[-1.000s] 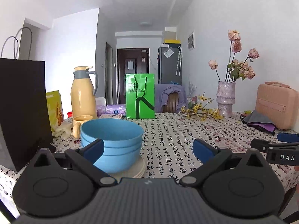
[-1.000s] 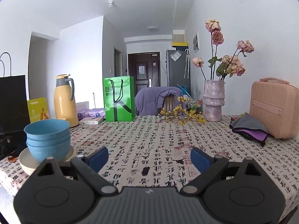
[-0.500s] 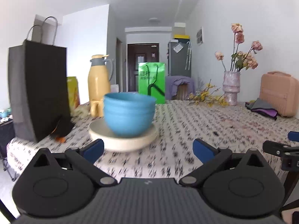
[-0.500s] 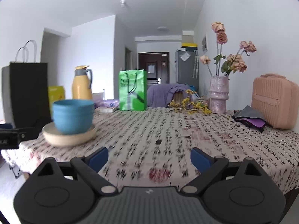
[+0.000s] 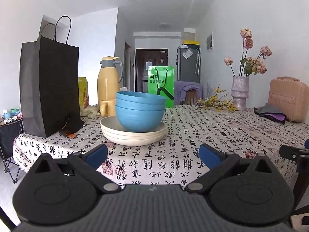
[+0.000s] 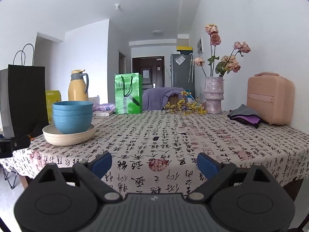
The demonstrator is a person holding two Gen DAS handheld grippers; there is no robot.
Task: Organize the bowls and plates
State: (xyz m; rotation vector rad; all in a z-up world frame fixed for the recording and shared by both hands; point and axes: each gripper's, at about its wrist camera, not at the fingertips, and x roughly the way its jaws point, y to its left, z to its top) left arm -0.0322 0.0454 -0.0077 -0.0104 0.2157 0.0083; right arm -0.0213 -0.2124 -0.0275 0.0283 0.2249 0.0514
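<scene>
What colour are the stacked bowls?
Blue bowls, nested on cream plates. Left wrist view shows it best.

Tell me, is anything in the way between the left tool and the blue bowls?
Nothing visible is. The left tool is open and empty, facing the blue bowls, which sit nested on the cream plates. Only bare patterned tablecloth lies between. The black paper bag stands off to the left side.

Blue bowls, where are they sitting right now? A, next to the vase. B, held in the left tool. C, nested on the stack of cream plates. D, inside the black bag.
C: the blue bowls sit nested on the cream plates; both tools are open and empty.
</scene>
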